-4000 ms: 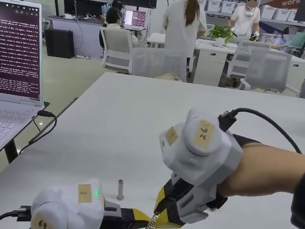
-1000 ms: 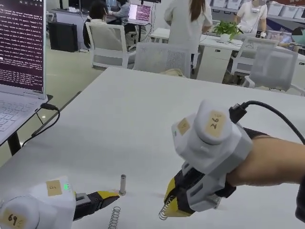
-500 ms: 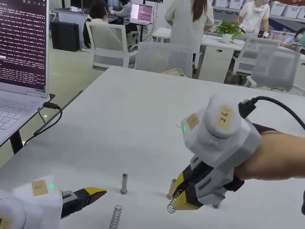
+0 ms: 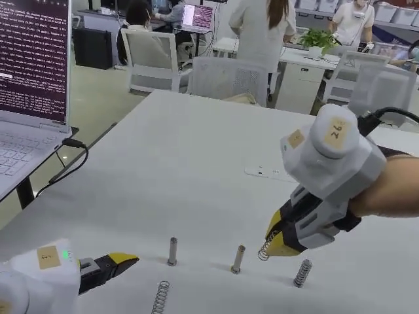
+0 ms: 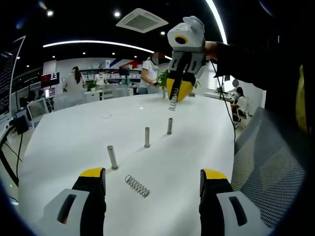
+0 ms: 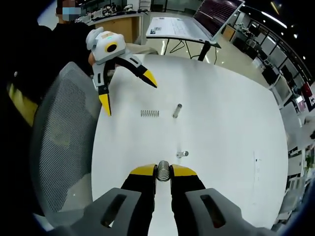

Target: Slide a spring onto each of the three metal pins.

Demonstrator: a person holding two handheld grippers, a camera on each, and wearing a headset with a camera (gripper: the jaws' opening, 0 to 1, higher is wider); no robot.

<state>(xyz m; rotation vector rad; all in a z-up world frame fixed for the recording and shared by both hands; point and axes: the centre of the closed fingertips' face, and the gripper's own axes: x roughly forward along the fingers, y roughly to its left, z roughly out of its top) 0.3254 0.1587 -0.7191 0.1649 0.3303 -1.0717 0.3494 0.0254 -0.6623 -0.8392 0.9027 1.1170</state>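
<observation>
Three metal pins stand in a row on the white table: the left pin (image 4: 173, 251), the middle pin (image 4: 238, 259), and a right pin wearing a spring (image 4: 302, 273). My right gripper (image 4: 278, 242) is shut on a second spring (image 4: 265, 249), which hangs just right of and above the middle pin's top. In the right gripper view this spring (image 6: 163, 170) sits between the jaws above the middle pin (image 6: 182, 154). A third spring (image 4: 160, 297) lies loose in front of the left pin. My left gripper (image 4: 114, 263) is open, low at the left, facing the loose spring (image 5: 137, 186).
An open laptop (image 4: 33, 65) stands on a side stand at the left, with a cable (image 4: 65, 163) hanging beside the table edge. A small white strip (image 4: 268, 173) lies mid-table. Mesh chairs (image 4: 222, 78) and people are beyond the far edge.
My right gripper has carried its spring up and to the right, from the near edge to beside the middle pin. The left gripper has drawn back to the lower left.
</observation>
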